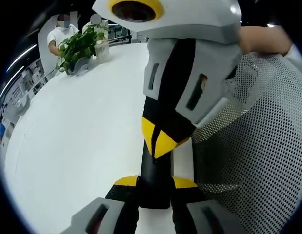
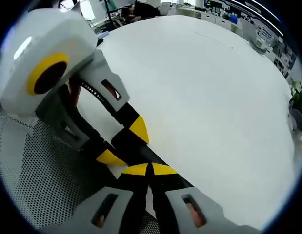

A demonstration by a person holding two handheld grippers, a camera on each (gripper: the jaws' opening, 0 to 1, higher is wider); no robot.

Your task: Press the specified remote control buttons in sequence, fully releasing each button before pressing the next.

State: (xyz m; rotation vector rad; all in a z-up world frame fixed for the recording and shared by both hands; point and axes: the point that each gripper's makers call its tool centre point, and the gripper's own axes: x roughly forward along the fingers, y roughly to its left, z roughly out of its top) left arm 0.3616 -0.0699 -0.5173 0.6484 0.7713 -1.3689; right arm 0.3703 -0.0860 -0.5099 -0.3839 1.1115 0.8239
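Left gripper view: left tongs (image 1: 154, 187) clamped the black remote (image 1: 154, 170) — steadied, apparently, for the closed right tongs (image 1: 160, 141) pressing it.

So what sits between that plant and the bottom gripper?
Nothing; in the left gripper view, bare white table stretches from plant to left gripper.

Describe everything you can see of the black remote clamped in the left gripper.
The remote shows as a slim black bar, apparently matte plastic; its buttons cannot be made out. It stands lengthwise between the jaws of the left gripper, which clamp it from both sides. The closed yellow tips of the right gripper come down onto its far end and appear to touch it. Behind it lies the white table, with a white mesh chair back beside it.
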